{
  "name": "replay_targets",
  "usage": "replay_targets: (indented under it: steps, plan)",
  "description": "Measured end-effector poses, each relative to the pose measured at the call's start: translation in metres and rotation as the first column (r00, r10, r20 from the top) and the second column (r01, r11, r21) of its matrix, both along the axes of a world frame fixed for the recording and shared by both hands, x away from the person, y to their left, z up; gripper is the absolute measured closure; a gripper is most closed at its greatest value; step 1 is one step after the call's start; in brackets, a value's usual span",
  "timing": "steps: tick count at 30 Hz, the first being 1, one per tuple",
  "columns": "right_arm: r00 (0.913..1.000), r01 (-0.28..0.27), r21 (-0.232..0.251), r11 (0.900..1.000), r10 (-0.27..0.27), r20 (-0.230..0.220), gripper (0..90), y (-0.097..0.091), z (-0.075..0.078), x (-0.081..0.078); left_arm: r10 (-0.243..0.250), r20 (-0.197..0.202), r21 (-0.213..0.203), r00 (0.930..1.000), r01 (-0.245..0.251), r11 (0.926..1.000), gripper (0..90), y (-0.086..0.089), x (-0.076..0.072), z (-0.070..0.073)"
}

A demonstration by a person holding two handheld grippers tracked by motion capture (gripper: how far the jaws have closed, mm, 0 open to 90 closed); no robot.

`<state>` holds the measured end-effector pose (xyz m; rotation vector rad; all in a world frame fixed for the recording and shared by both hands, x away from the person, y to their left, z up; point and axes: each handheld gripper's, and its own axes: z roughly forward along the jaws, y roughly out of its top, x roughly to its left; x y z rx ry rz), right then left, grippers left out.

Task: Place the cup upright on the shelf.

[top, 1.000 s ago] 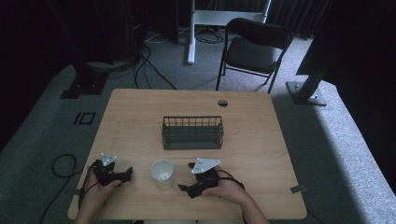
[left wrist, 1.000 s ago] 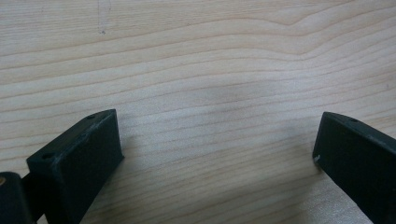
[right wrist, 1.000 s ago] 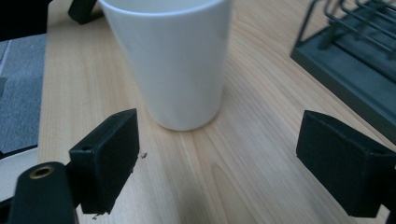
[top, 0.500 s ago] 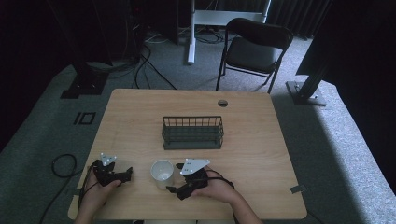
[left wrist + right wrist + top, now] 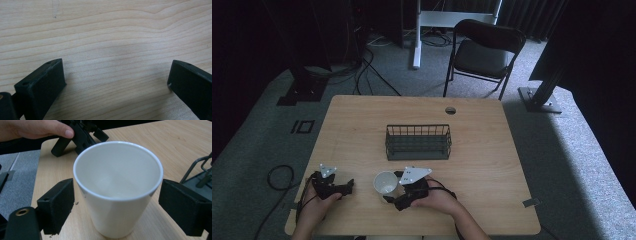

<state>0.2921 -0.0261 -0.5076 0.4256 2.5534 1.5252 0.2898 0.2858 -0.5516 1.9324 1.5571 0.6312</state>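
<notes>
The white cup stands upright and empty on the table, near the front edge and a little left of the middle, with bare wood between it and that edge. The right gripper lies at the cup's right side; in the right gripper view its jaws stand apart with the cup between them, a narrow gap showing on each side, so nothing is clamped. The left gripper rests near the front left corner, just left of the cup with a strip of bare table between them, and close to the left edge; in the left gripper view its jaws are spread wide over plain wood with nothing between them. Behind the cup, toward the middle of the table, stands a dark wire basket, near but apart from the cup and the right gripper; in the right gripper view a corner of it shows just past the right jaw. The right half of the table and the strip along the far edge are open wood, save for a small round hole near the far edge. Beyond the far edge a folding chair stands on the floor, and cables lie off the far left corner.
</notes>
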Motion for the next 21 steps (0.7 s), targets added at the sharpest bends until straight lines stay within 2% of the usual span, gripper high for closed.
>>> replay_targets:
  steps: [9, 15, 21]
  plan:
    - [0.9999, 0.001, 0.033, 0.9995, -0.001, 0.011, 12.9, 0.007, 0.003, 0.001, 0.0, 0.0, 0.0, 1.0, 0.0, 1.0, 1.4, 0.0, 0.0, 0.0]
    - [0.9996, -0.01, 0.033, 0.9994, 0.009, 0.026, 13.3, 0.011, 0.003, 0.001, 0.0, -0.001, 0.001, 1.0, 0.0, 1.0, 1.5, 0.0, 0.0, 0.0]
    - [0.9995, -0.008, 0.033, 0.9994, 0.007, 0.03, 18.9, 0.013, 0.004, 0.0, 0.0, 0.0, 0.0, 1.0, 0.0, 1.0, 1.5, 0.0, 0.0, 0.0]
